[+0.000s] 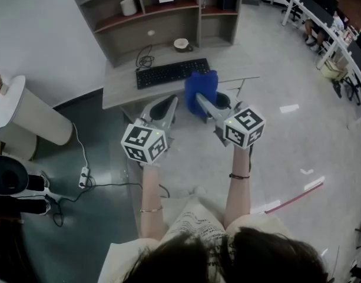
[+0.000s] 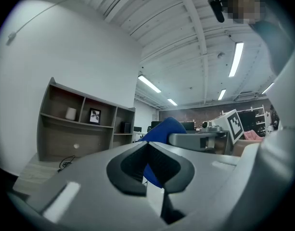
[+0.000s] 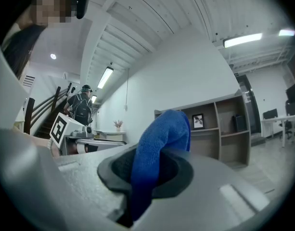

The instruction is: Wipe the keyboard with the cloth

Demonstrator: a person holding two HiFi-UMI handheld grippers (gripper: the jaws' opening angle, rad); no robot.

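Black flat keyboard (image 1: 172,73) lay on the grey wooden desk (image 1: 118,90), its long axis running roughly along the front edge. Over that edge, just short of the keyboard's right end, the right gripper (image 3: 154,174) pinched a blue fluffy cloth (image 3: 162,138) upright between its jaws. The left gripper (image 2: 148,163) hung beside it, jaws pressed together on nothing. With the keyboard ahead and slightly left of the cloth, the right gripper looked the nearer.

The cloth (image 1: 202,89) sat between the fingers of the right gripper (image 1: 208,104). The left gripper (image 1: 162,109) stood just left of the cloth. Ahead of both sets of fingers, the keyboard (image 1: 172,73) lay on the table (image 1: 118,90). A bowl (image 1: 181,44) sat behind the keyboard.
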